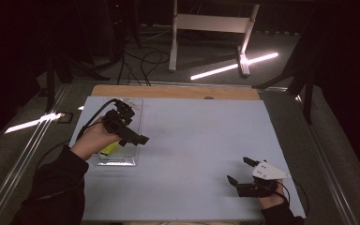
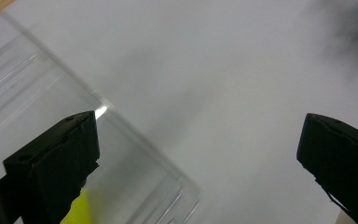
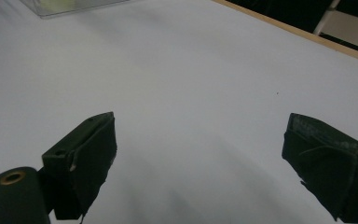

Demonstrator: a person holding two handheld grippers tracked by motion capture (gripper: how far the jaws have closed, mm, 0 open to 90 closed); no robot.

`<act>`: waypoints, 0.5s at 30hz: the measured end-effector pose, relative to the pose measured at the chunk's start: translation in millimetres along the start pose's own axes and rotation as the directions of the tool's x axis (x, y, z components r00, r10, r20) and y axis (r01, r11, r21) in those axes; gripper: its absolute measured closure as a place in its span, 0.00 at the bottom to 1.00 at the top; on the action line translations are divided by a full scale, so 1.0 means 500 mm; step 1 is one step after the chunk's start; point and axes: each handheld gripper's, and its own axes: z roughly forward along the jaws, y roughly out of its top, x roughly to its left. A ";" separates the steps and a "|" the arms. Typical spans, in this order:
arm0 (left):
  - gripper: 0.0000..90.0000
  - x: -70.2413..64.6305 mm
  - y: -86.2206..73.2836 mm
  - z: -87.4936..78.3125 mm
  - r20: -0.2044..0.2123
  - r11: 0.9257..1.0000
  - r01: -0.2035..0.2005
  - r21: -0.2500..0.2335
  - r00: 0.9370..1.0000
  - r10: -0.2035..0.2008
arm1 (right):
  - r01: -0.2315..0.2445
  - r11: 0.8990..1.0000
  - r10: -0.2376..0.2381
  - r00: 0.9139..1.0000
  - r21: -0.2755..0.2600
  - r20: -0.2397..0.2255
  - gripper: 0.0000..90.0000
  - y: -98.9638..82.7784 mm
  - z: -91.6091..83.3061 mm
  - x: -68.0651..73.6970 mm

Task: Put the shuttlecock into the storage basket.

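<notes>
You work on a plain, pale blue-grey tabletop sheet without any pattern, edged at the far side by a strip of light tan wood. Your left black two-jaw gripper is matt black all over, as is its cable. Beneath it lies a clear, colourless plastic tray, faintly ribbed, with a bright yellow-green object inside it. Your right black two-jaw gripper carries a light grey three-cornered plate marked with small dark dots. Both your sleeves are black. Beyond the table stands a white metal frame on a grey floor streaked with bright white light.
</notes>
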 end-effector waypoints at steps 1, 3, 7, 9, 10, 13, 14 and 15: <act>0.00 -0.003 0.002 0.003 0.009 1.000 -0.005 0.001 1.000 0.005 | 0.000 1.000 0.000 1.000 0.000 0.000 0.11 0.000 0.000 0.000; 0.00 -0.012 0.006 0.009 0.026 0.999 -0.025 -0.020 0.999 0.026 | -0.001 1.000 0.001 1.000 0.000 0.001 0.11 0.000 0.000 0.000; 0.00 -0.033 0.018 0.024 0.052 0.998 -0.065 -0.024 0.996 0.067 | 0.000 1.000 0.000 1.000 0.000 -0.001 0.11 0.000 0.000 -0.001; 0.00 -0.046 0.023 0.031 0.063 0.995 -0.088 -0.039 0.994 0.090 | 0.000 1.000 0.000 1.000 0.001 -0.001 0.11 0.000 0.000 0.000; 0.00 -0.046 0.023 0.031 0.063 0.995 -0.088 -0.039 0.994 0.090 | 0.000 1.000 0.000 1.000 0.001 -0.001 0.11 0.000 0.000 0.000; 0.00 -0.069 0.030 0.046 0.092 0.987 -0.148 -0.067 0.984 0.154 | 0.000 1.000 0.000 1.000 0.000 -0.001 0.11 -0.001 0.000 -0.001; 0.00 -0.075 0.032 0.051 0.109 0.985 -0.153 -0.082 0.981 0.162 | 0.001 1.000 -0.001 1.000 0.001 -0.001 0.11 -0.001 0.000 -0.001; 0.00 -0.079 0.033 0.055 0.112 0.984 -0.153 -0.089 0.980 0.162 | 0.000 1.000 0.000 1.000 0.001 -0.002 0.11 -0.001 0.001 -0.001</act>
